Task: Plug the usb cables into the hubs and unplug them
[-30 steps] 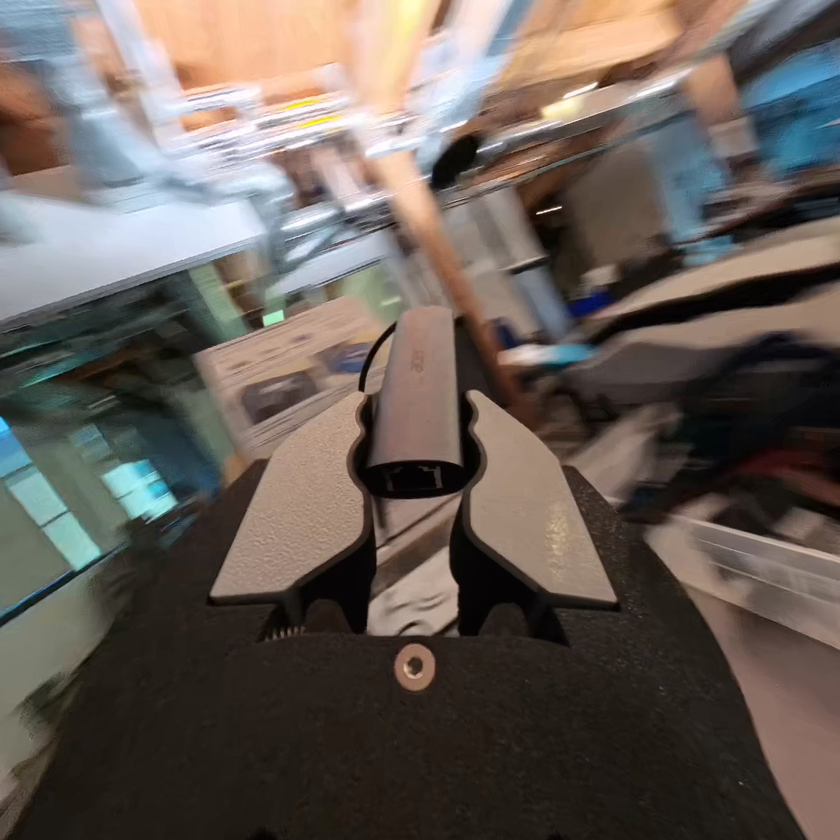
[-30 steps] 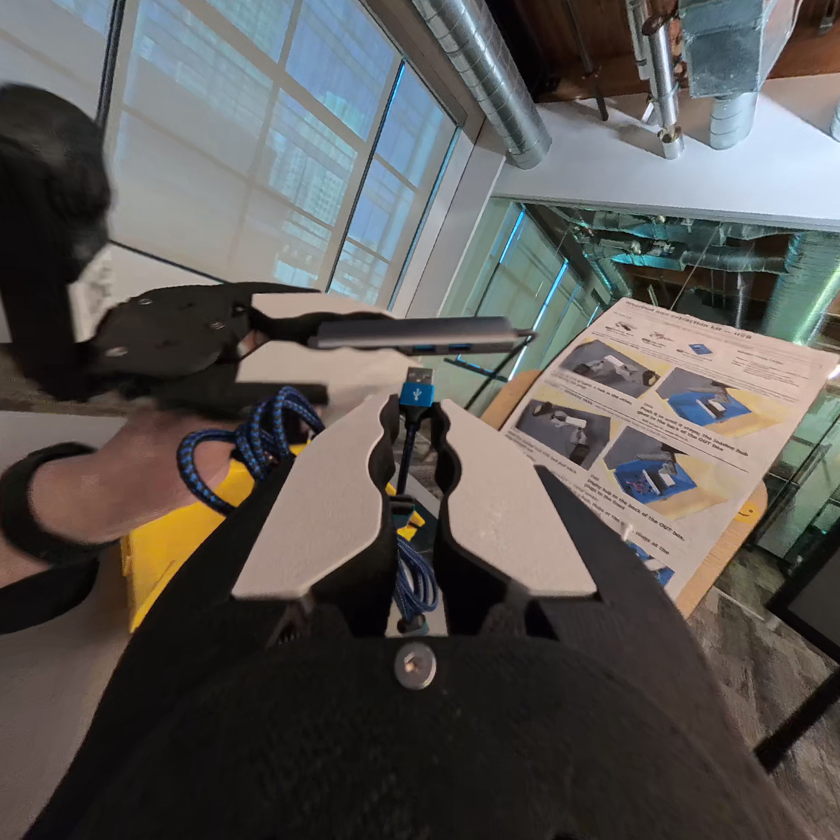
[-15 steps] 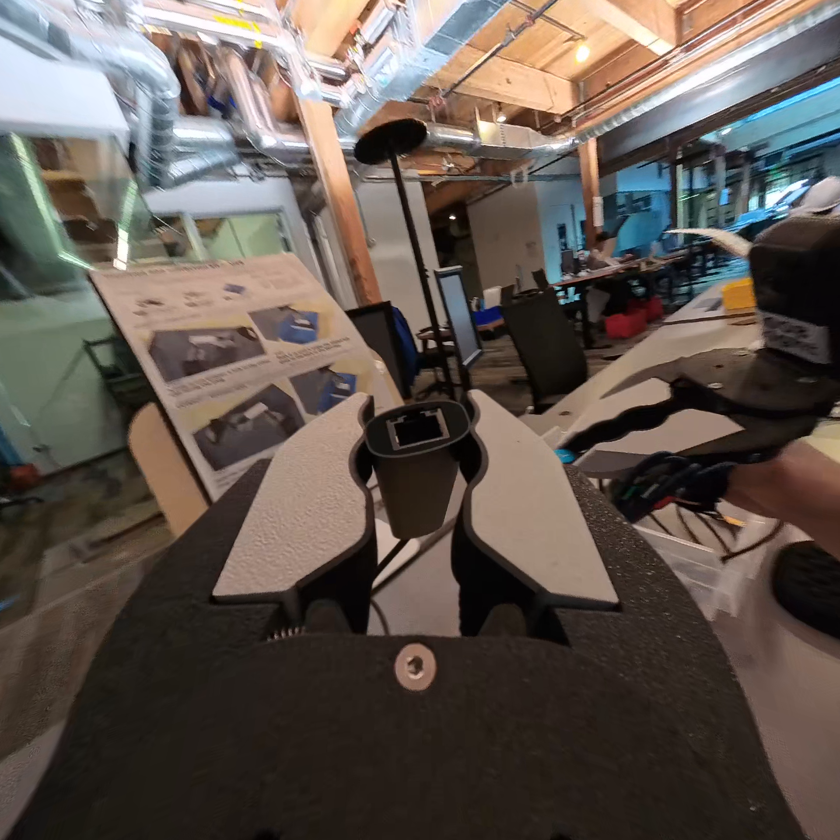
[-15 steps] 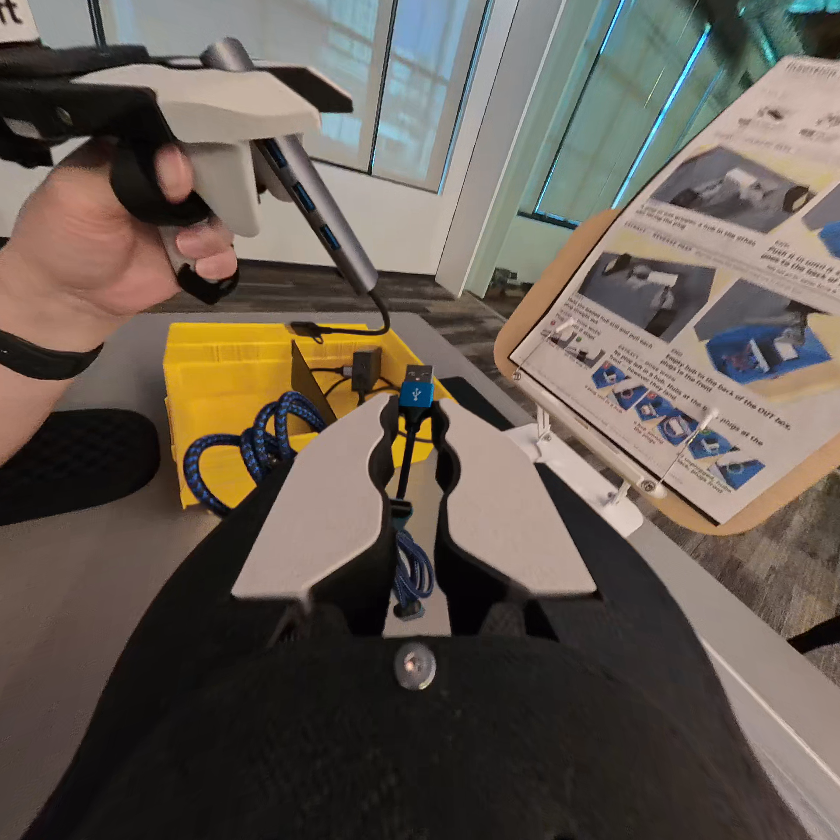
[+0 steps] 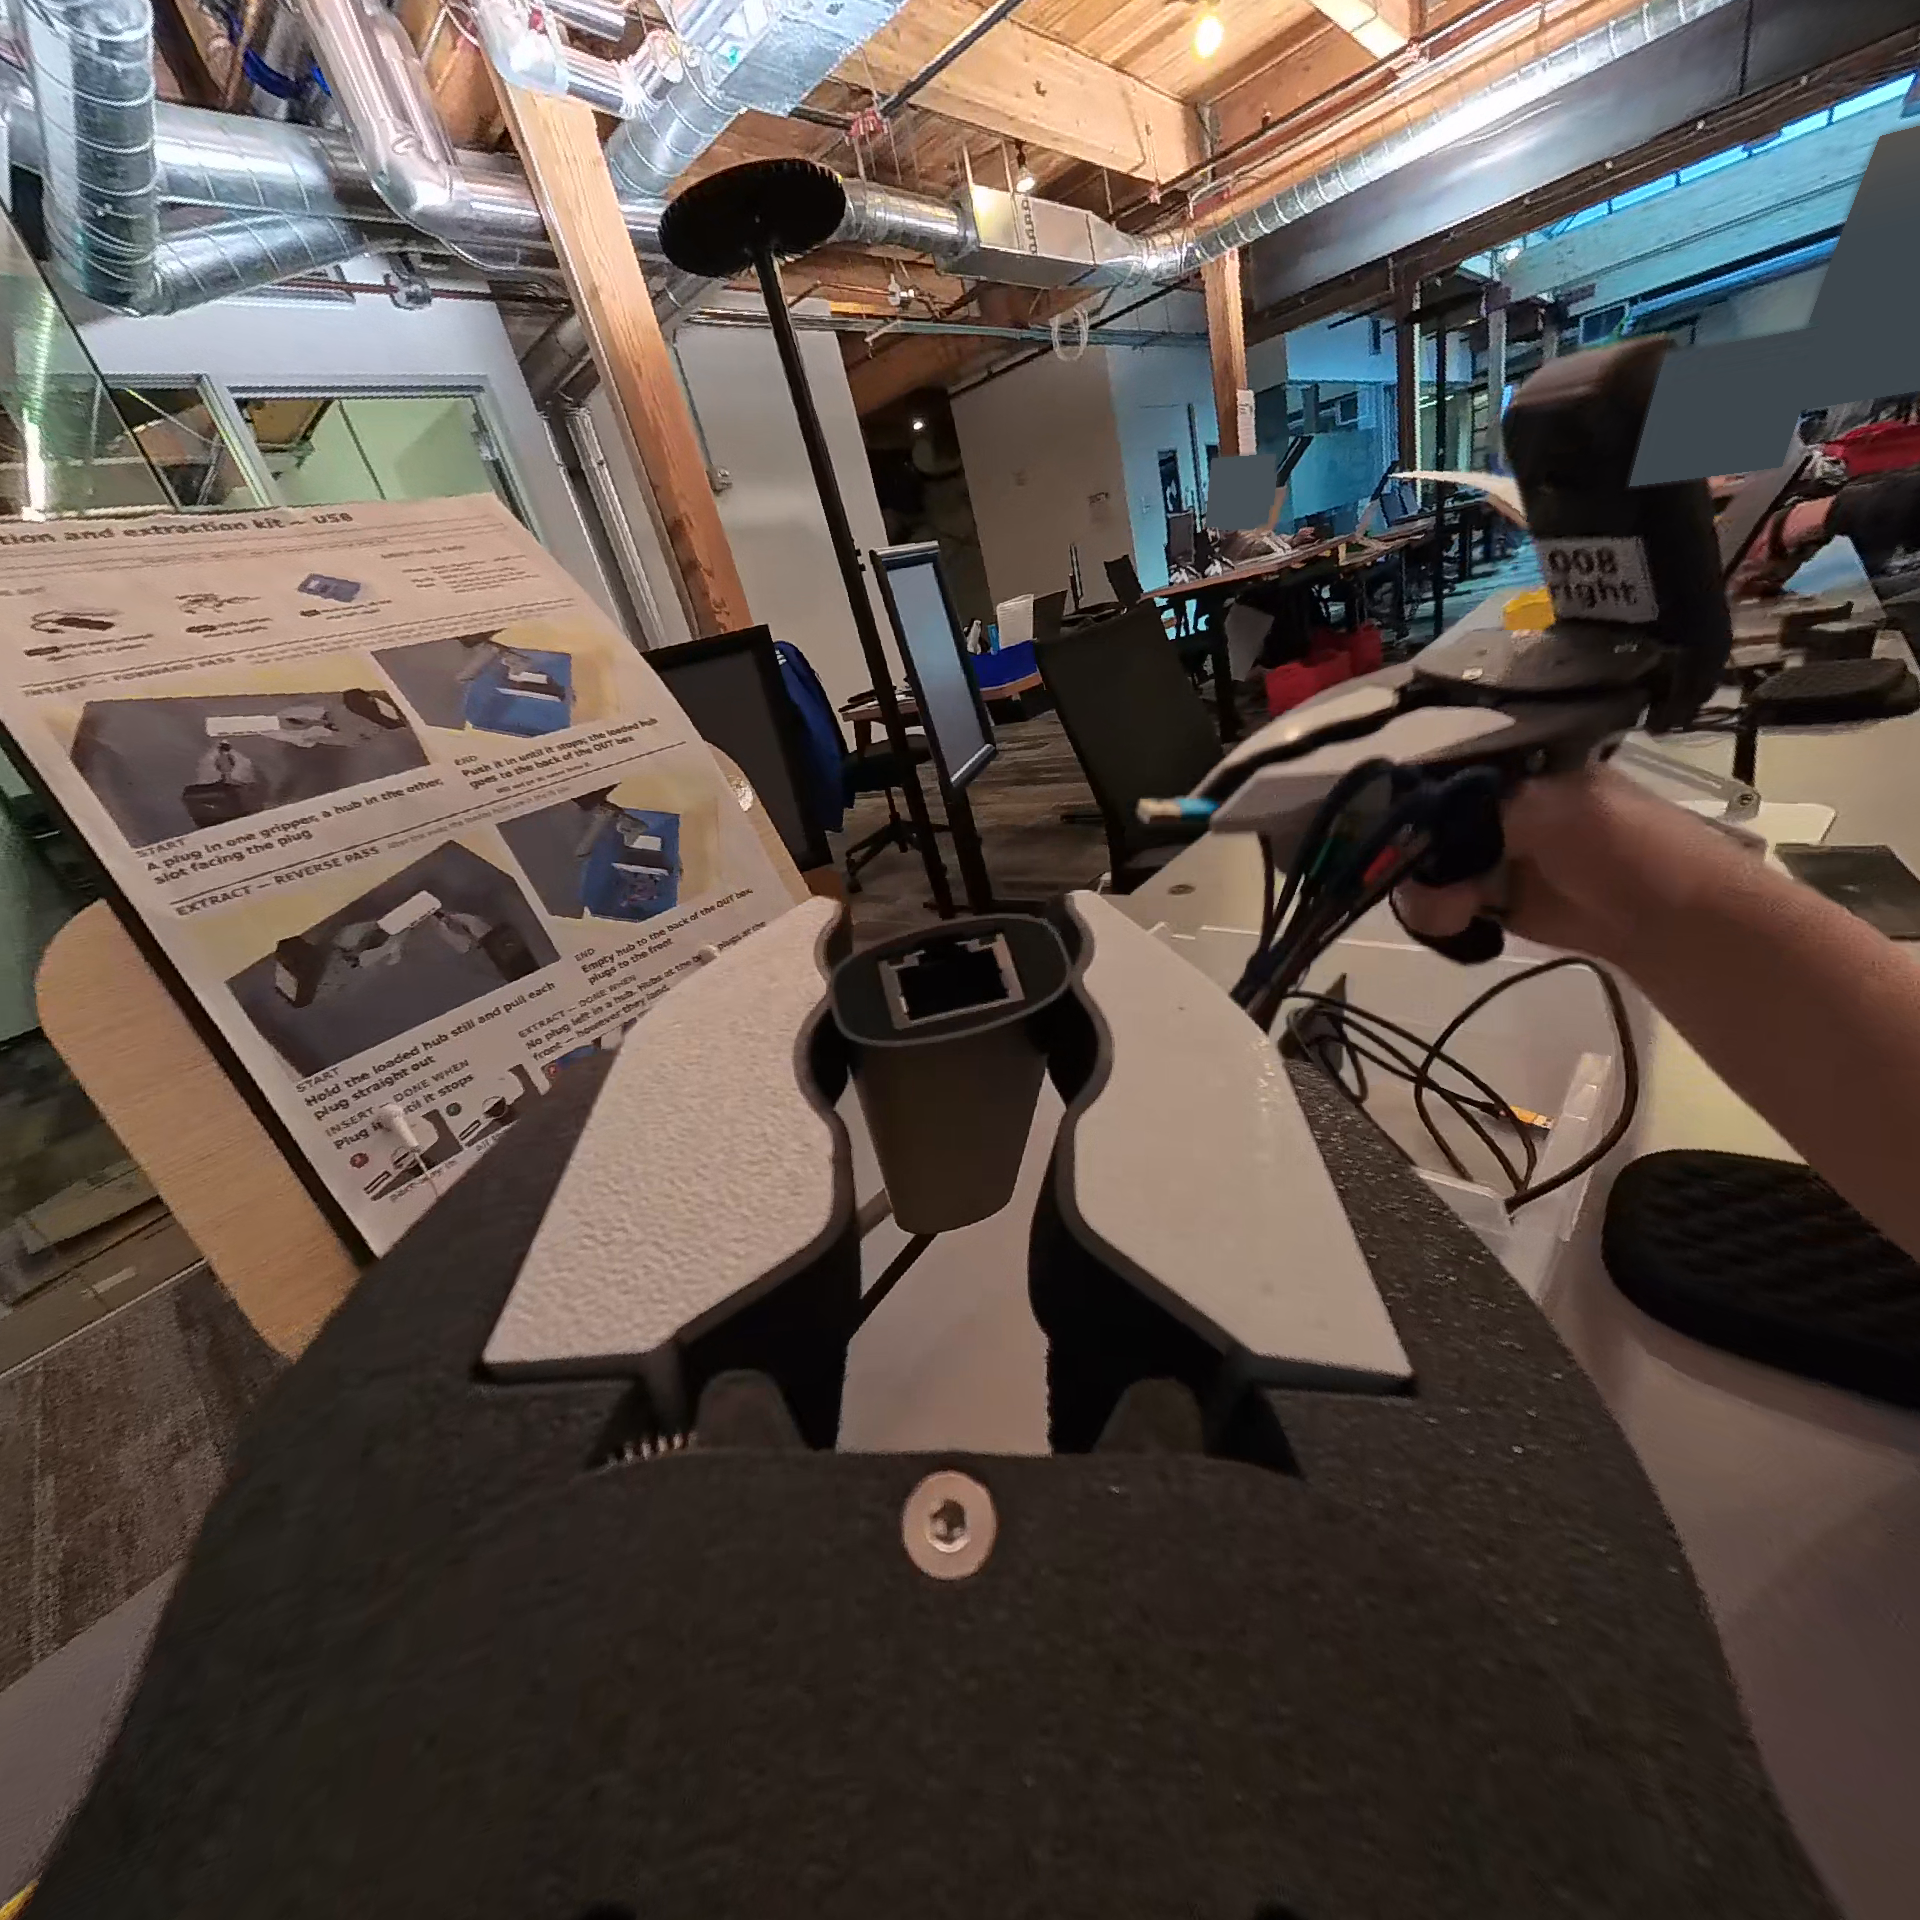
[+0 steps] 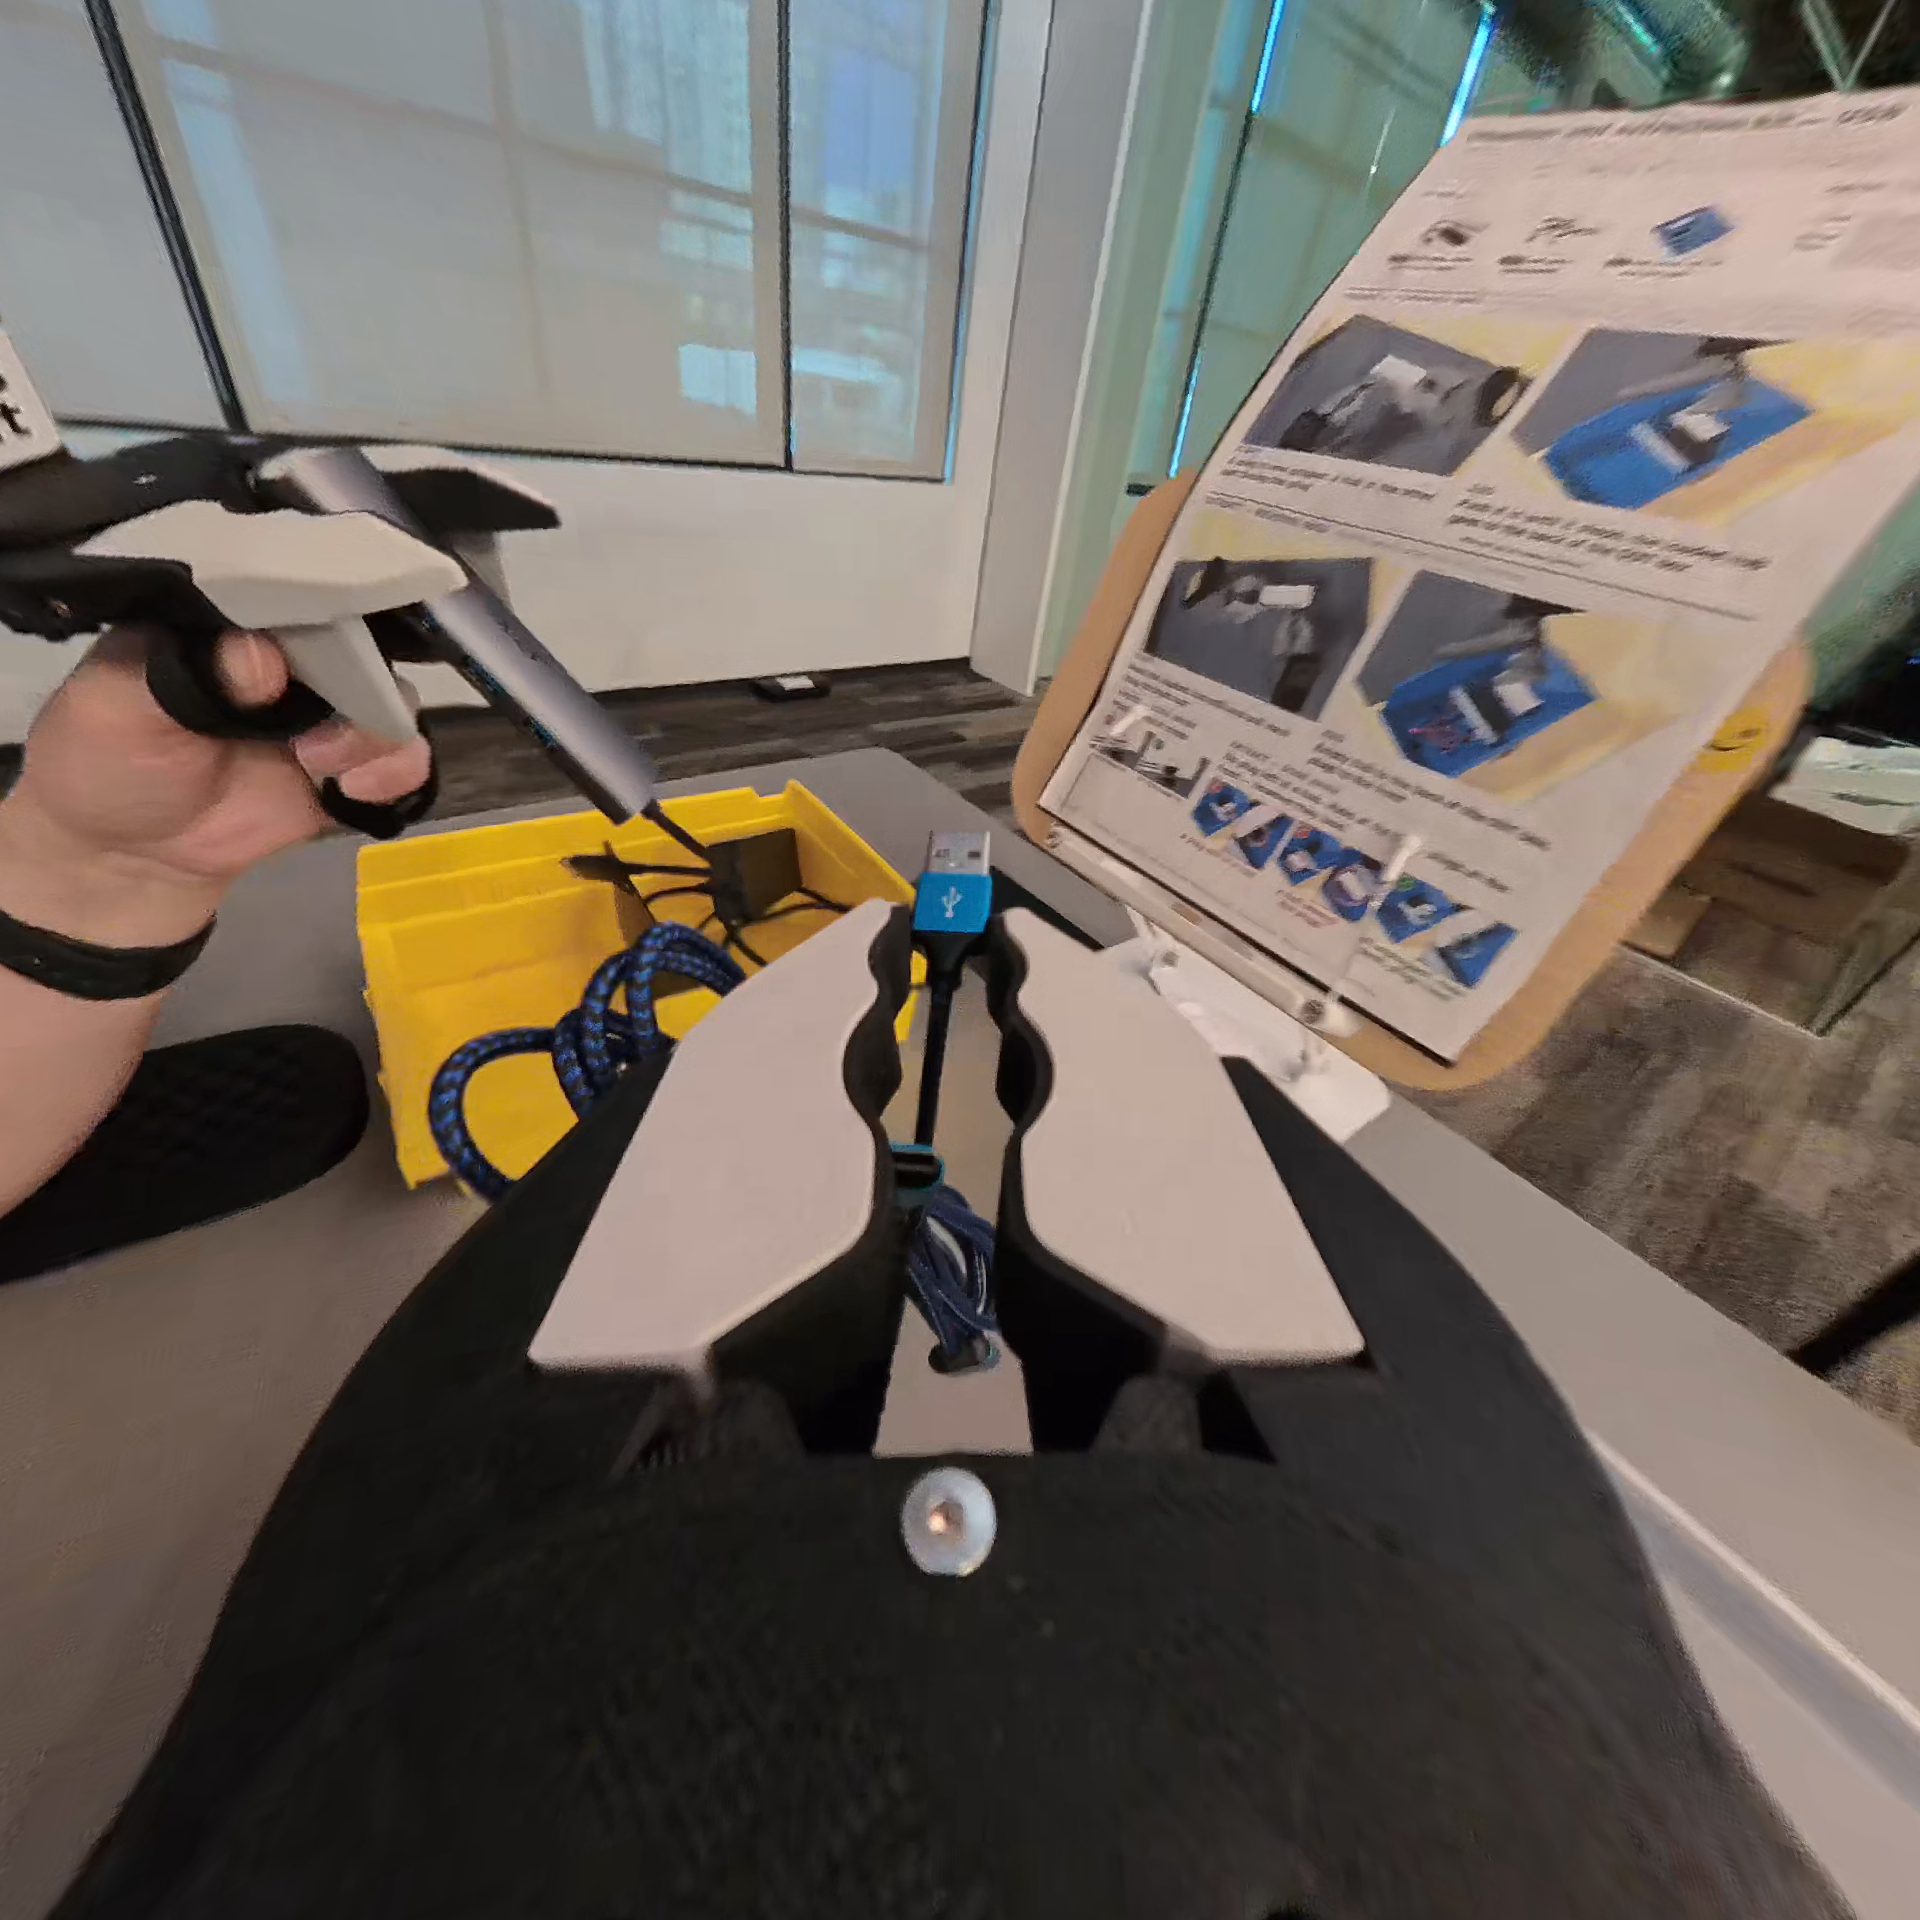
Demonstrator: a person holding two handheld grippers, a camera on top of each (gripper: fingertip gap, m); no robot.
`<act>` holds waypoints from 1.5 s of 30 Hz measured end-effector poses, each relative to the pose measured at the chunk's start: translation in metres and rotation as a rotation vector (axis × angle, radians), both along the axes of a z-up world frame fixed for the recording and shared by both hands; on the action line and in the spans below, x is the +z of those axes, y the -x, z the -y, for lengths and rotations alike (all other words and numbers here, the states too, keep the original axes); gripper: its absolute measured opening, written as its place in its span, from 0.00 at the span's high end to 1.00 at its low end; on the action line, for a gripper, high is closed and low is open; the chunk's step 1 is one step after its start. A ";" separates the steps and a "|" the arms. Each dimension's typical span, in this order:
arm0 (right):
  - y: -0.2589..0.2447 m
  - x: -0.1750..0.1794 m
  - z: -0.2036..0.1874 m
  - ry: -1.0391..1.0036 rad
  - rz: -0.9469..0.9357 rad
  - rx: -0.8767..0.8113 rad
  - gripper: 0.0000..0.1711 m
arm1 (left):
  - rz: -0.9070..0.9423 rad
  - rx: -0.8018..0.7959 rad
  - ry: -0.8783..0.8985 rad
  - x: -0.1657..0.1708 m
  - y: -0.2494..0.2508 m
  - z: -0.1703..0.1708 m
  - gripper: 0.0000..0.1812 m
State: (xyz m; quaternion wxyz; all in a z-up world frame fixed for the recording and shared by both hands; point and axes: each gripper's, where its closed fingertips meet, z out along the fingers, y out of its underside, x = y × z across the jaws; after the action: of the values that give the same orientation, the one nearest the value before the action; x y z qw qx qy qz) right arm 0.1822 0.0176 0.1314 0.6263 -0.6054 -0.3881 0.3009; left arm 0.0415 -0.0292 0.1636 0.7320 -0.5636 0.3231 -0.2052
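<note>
My left gripper is shut on a grey USB hub, whose end port faces up at the camera. In the right wrist view the left gripper is at the upper left, holding the hub tilted down toward a yellow bin. My right gripper is shut on a blue USB plug, metal tip pointing forward, its blue braided cable looping to the left. The plug and hub are apart. In the left wrist view the right gripper is at the right with the plug sticking out.
An illustrated instruction board stands on a white stand at the table's far edge and also shows in the left wrist view. The yellow bin holds black cables and an adapter. A clear bin holds dark cables. Black padded rests lie on the grey table. Tip to tip, the grippers are about 15 centimeters apart.
The left gripper has swung the hub from level, just above the plug, to tilted down and off to the left. The right gripper has dropped lower, still holding the plug.
</note>
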 end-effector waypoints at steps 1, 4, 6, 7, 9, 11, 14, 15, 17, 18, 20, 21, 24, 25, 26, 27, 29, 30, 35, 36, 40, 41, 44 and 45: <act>-0.011 0.001 0.001 0.001 0.041 -0.015 0.92 | -0.002 -0.004 -0.002 0.000 -0.002 0.001 0.80; -0.053 -0.010 -0.003 0.016 0.218 -0.102 0.92 | -0.010 -0.008 -0.014 0.001 -0.005 0.006 0.80; -0.082 -0.025 -0.012 0.058 0.316 -0.177 0.92 | -0.011 -0.014 -0.019 0.002 -0.007 0.008 0.80; -0.097 -0.035 -0.018 0.084 0.365 -0.213 0.92 | -0.012 -0.015 -0.021 0.002 -0.008 0.009 0.80; -0.119 -0.058 -0.025 0.133 0.472 -0.238 0.92 | -0.016 -0.012 -0.027 0.003 -0.009 0.010 0.80; -0.136 -0.075 -0.031 0.193 0.517 -0.258 0.91 | -0.017 -0.009 -0.031 0.003 -0.009 0.011 0.80; -0.144 -0.078 -0.035 0.224 0.479 -0.254 0.92 | -0.013 -0.006 -0.033 0.004 -0.007 0.012 0.80; -0.146 -0.079 -0.034 0.233 0.482 -0.253 0.91 | -0.012 -0.003 -0.034 0.005 -0.006 0.011 0.80; -0.149 -0.084 -0.032 0.252 0.502 -0.245 0.91 | -0.013 -0.001 -0.034 0.004 -0.006 0.011 0.80; -0.150 -0.086 -0.029 0.266 0.511 -0.240 0.91 | -0.014 0.000 -0.033 0.004 -0.006 0.011 0.80; -0.155 -0.089 -0.024 0.287 0.538 -0.243 0.91 | -0.016 0.000 -0.034 0.004 -0.006 0.011 0.80; -0.159 -0.090 -0.022 0.290 0.556 -0.258 0.92 | -0.019 -0.001 -0.033 0.003 -0.007 0.012 0.80; -0.173 -0.092 -0.017 0.320 0.600 -0.328 0.92 | -0.018 -0.001 -0.033 0.003 -0.007 0.012 0.80; -0.178 -0.094 -0.016 0.336 0.623 -0.349 0.92 | -0.020 -0.002 -0.032 0.003 -0.008 0.012 0.80; -0.180 -0.099 -0.014 0.360 0.649 -0.362 0.92 | -0.021 -0.002 -0.032 0.003 -0.008 0.012 0.80; -0.181 -0.106 -0.014 0.388 0.681 -0.366 0.92 | -0.022 -0.001 -0.032 0.002 -0.008 0.012 0.80; -0.173 -0.123 -0.018 0.430 0.747 -0.349 0.91 | -0.024 -0.006 -0.030 0.001 -0.010 0.012 0.80; -0.167 -0.133 -0.023 0.458 0.774 -0.330 0.92 | -0.025 -0.008 -0.029 0.001 -0.012 0.013 0.80; -0.126 -0.191 -0.039 0.584 0.858 -0.155 0.91 | -0.038 -0.018 -0.025 -0.002 -0.018 0.014 0.80; -0.119 -0.198 -0.039 0.606 0.856 -0.116 0.91 | -0.041 -0.019 -0.024 -0.003 -0.018 0.014 0.80; -0.107 -0.209 -0.035 0.611 0.871 -0.029 0.90 | -0.036 -0.027 -0.020 -0.003 -0.019 0.014 0.80; -0.108 -0.207 -0.037 0.591 0.869 -0.036 0.90 | -0.034 -0.030 -0.019 -0.002 -0.018 0.014 0.80; -0.108 -0.190 -0.035 0.547 0.809 -0.037 0.87 | -0.024 -0.038 -0.015 -0.002 -0.018 0.015 0.80; -0.110 -0.181 -0.036 0.519 0.795 -0.058 0.87 | -0.021 -0.043 -0.013 -0.002 -0.019 0.015 0.80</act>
State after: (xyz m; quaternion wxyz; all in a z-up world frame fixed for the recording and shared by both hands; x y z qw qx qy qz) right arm 0.2920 0.0535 -0.0497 0.2654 -0.8209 -0.4924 0.1153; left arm 0.0601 -0.0447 0.1621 0.7276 -0.5539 0.3444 -0.2127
